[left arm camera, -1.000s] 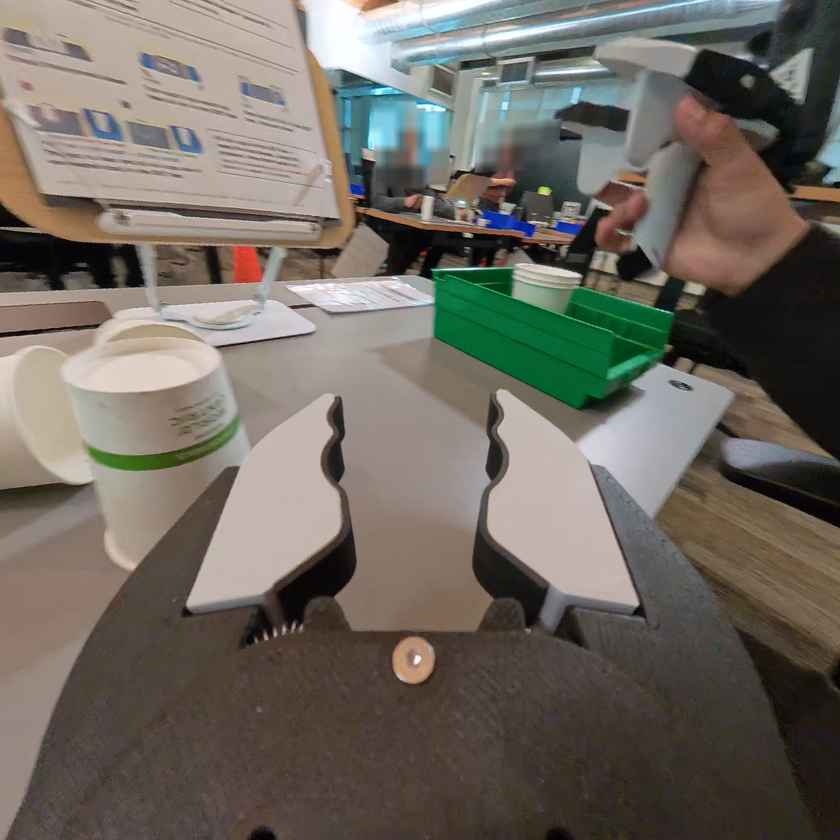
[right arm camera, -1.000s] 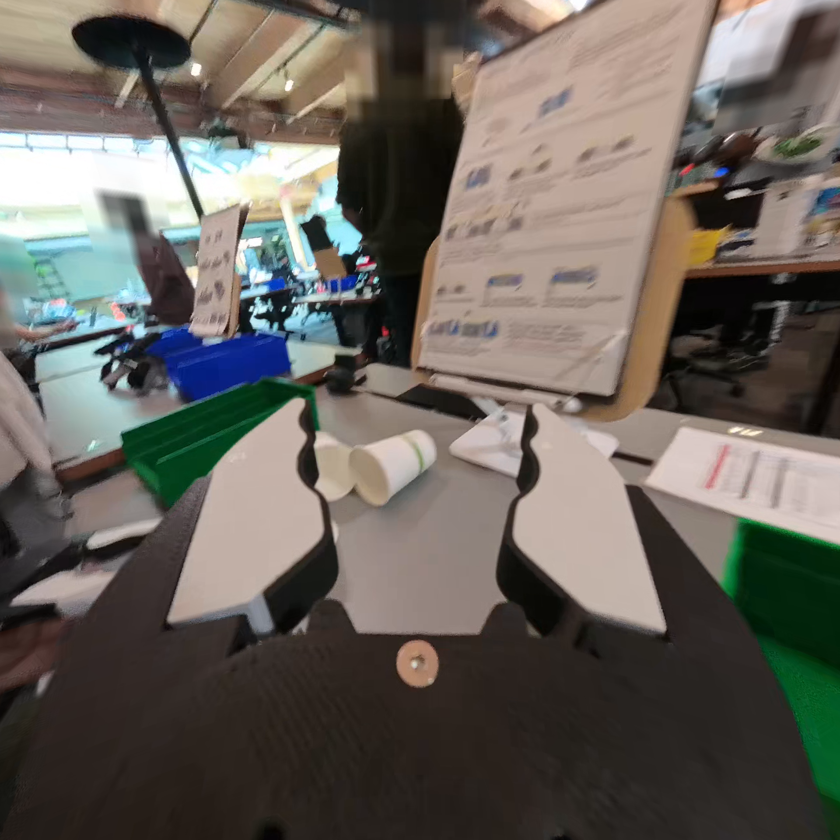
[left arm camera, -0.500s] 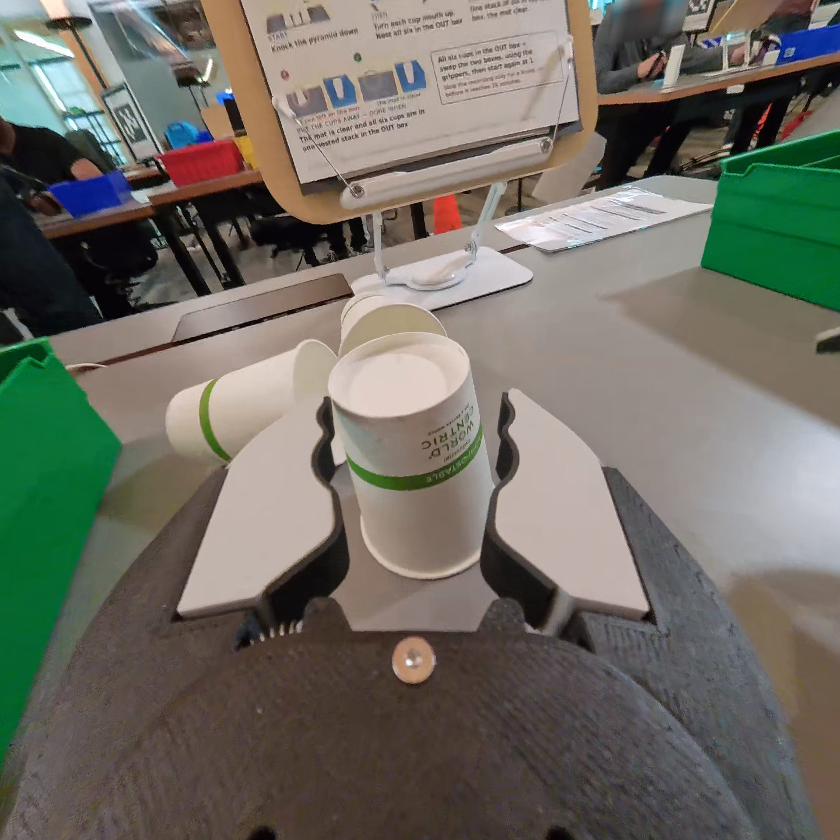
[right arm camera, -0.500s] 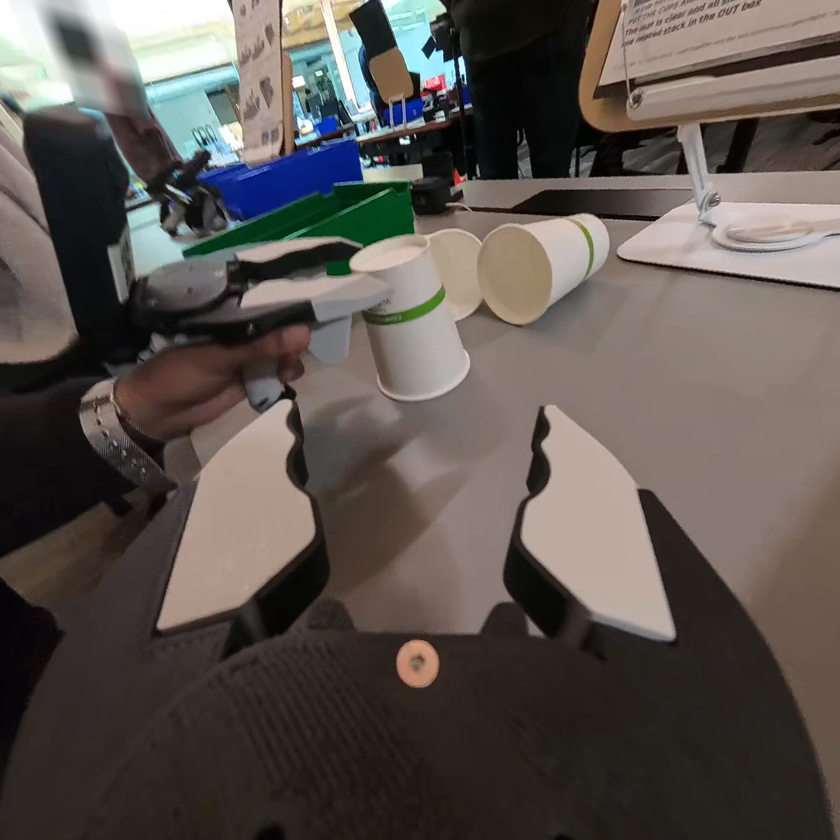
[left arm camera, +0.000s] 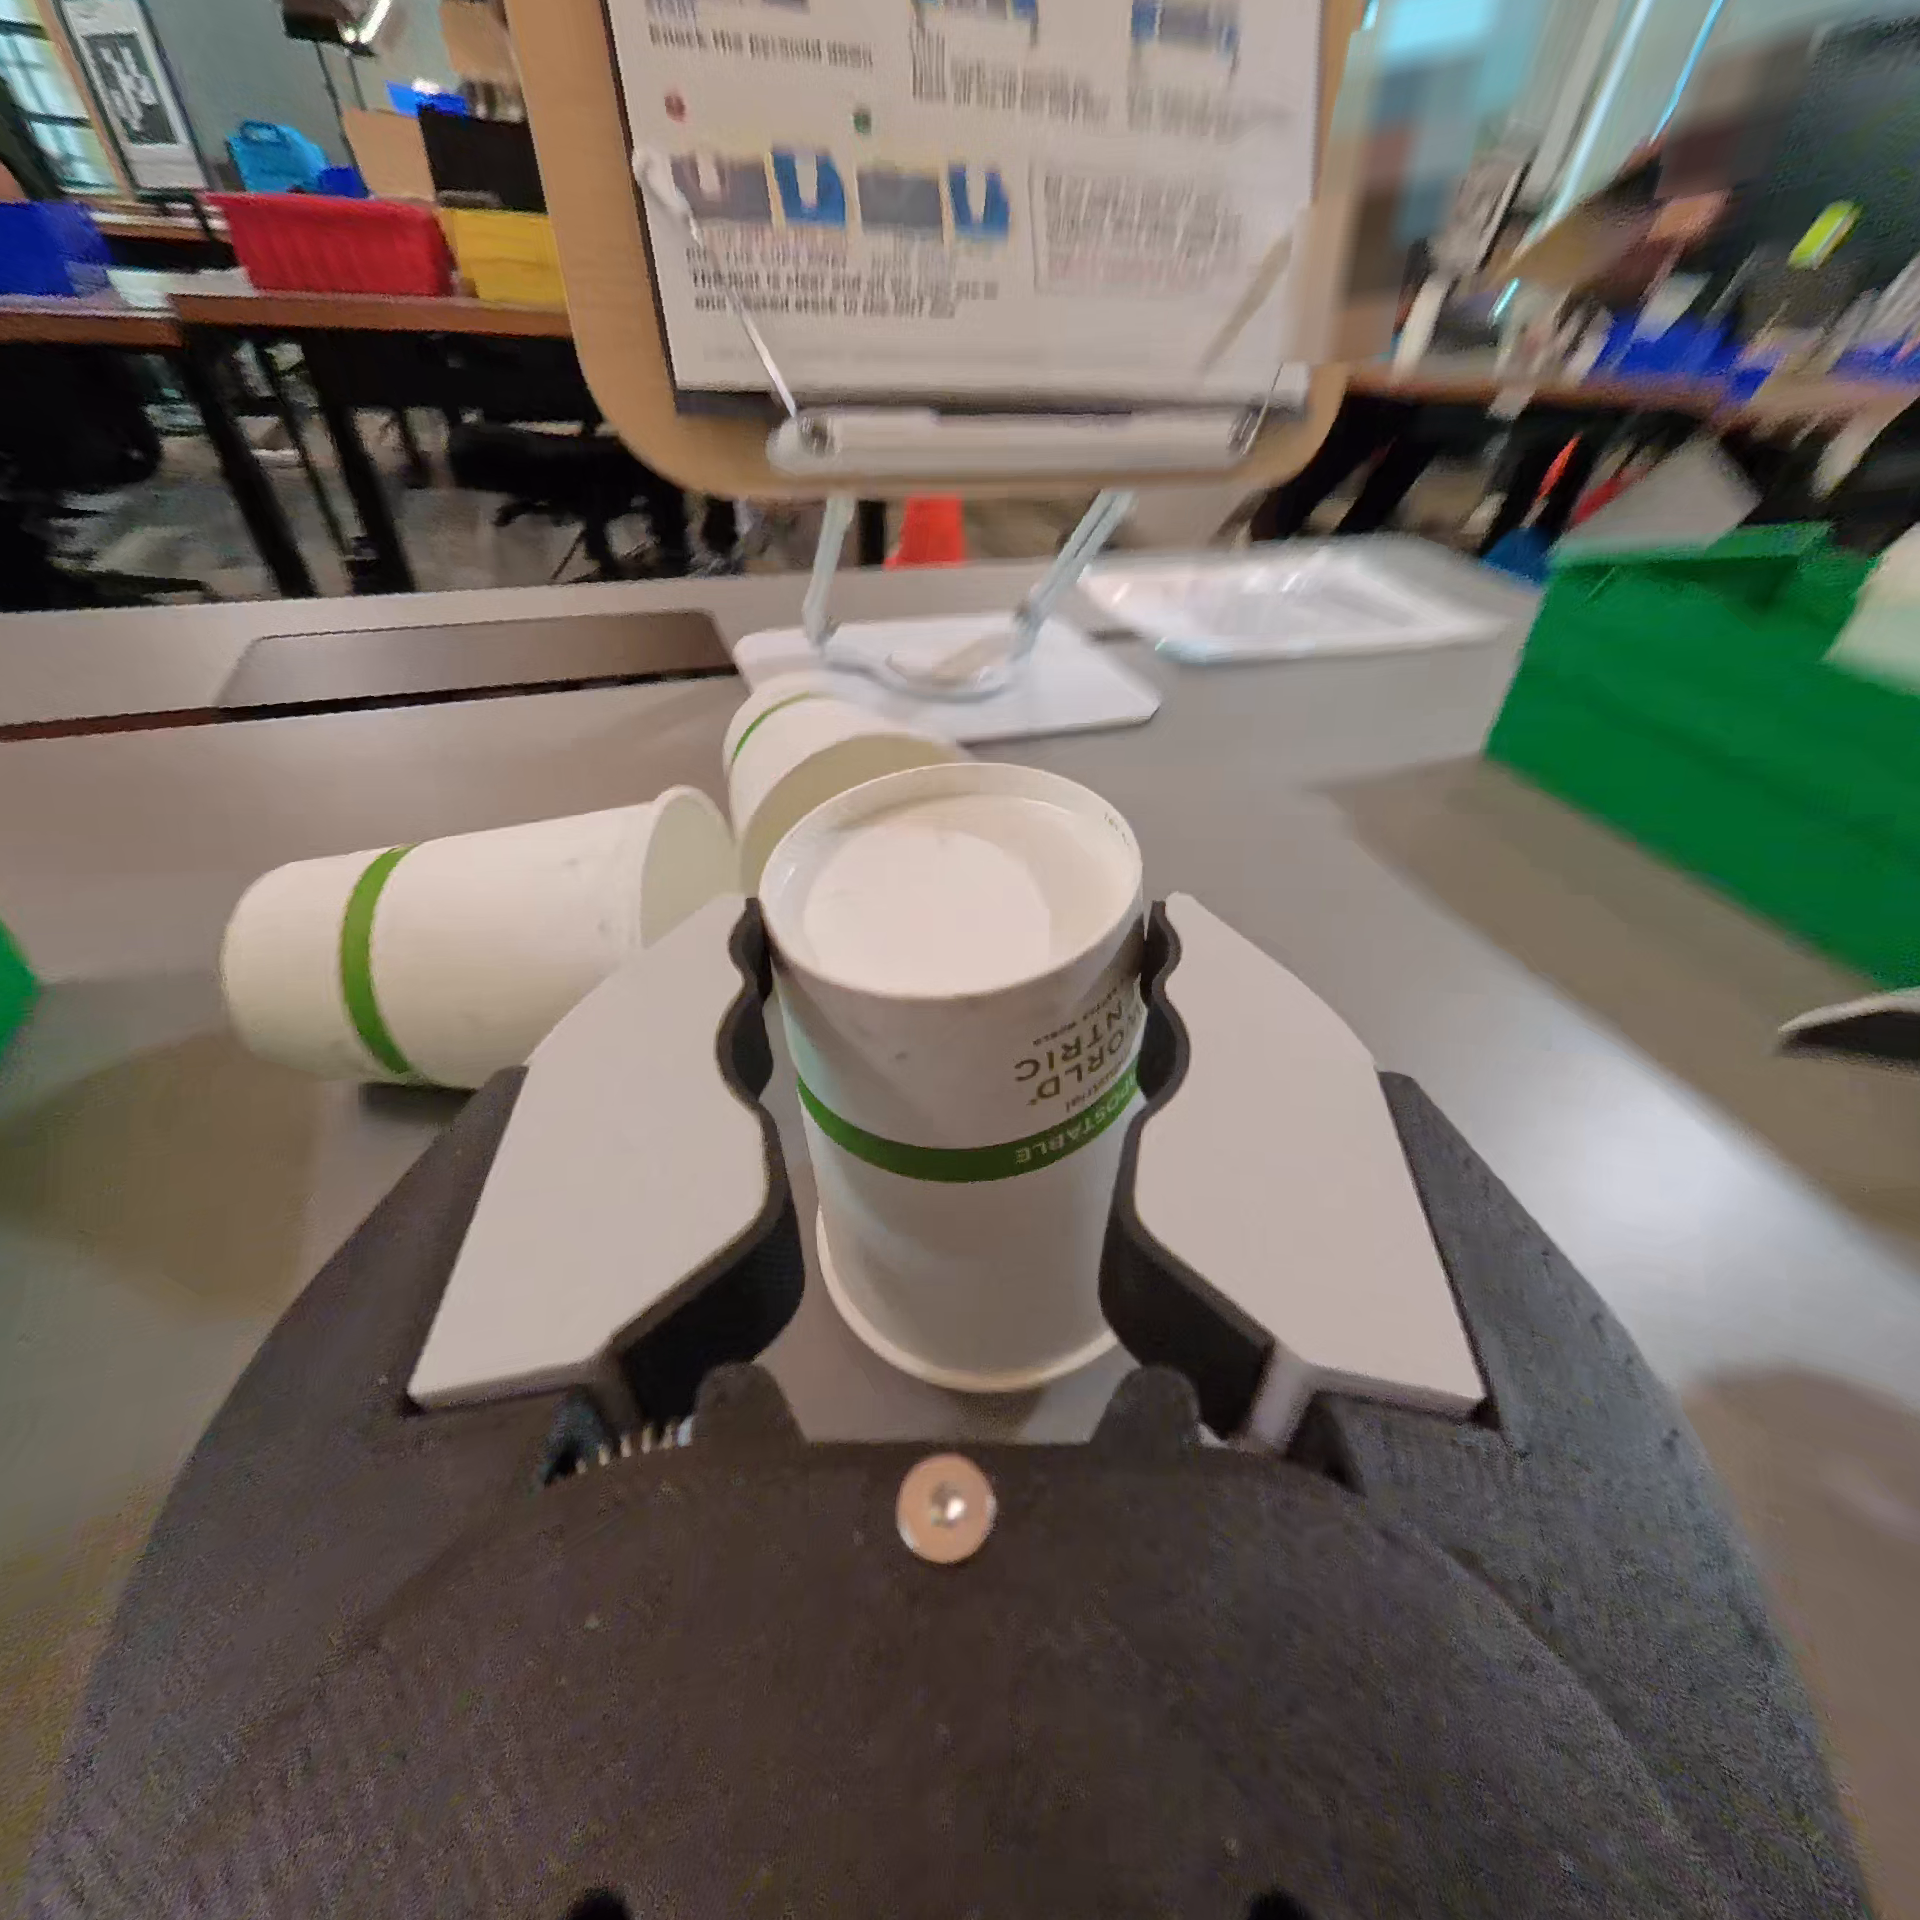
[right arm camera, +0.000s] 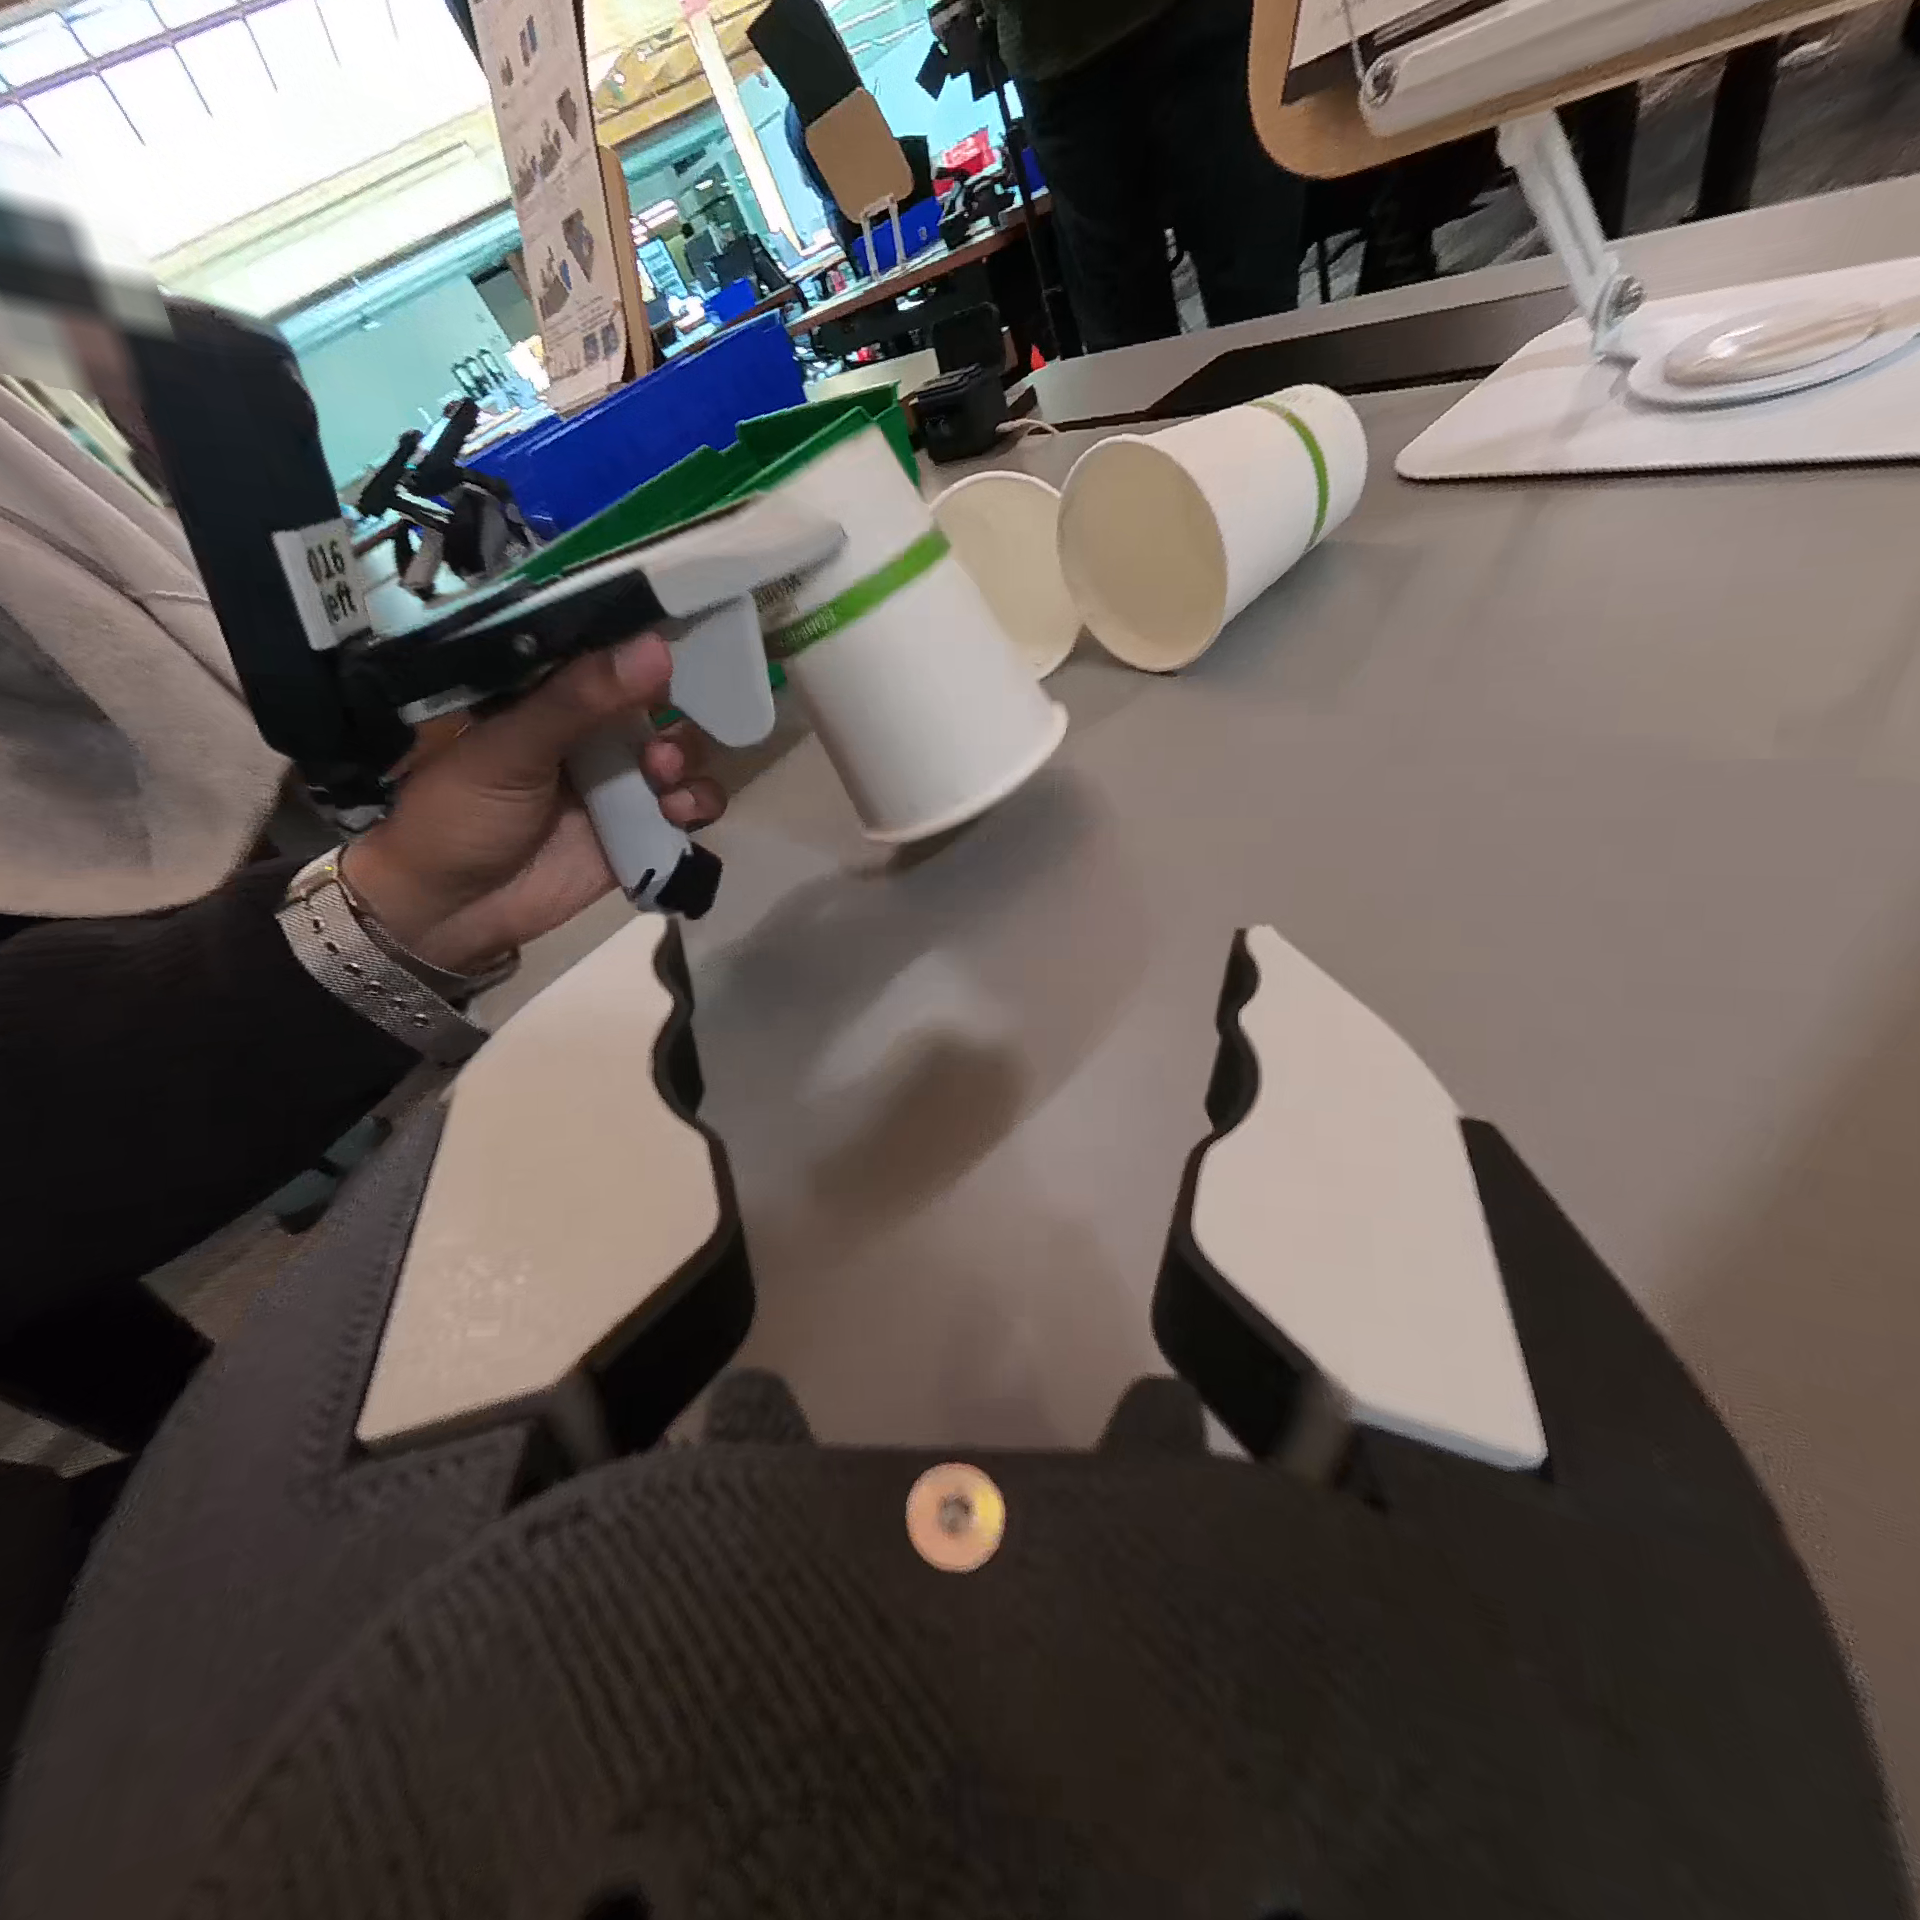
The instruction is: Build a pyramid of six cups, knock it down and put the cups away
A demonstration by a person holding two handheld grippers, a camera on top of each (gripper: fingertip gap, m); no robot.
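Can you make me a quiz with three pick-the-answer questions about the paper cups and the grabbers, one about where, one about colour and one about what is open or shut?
1. Where is the upside-down cup?
A. Between the fingers of the left hand-held gripper
B. Inside the green bin
C. On the document stand

2. What colour is the band on the cups?
A. Red
B. Green
C. Blue

3. How is the right hand-held gripper?
A. Shut on a cup
B. Shut on paper
C. Open, holding nothing

Answers:
1 A: the left hand-held gripper clamps the upside-down cup, tilted above the table.
2 B: the lying cup shows a green ring.
3 C: the right hand-held gripper has only bare table between its fingers.
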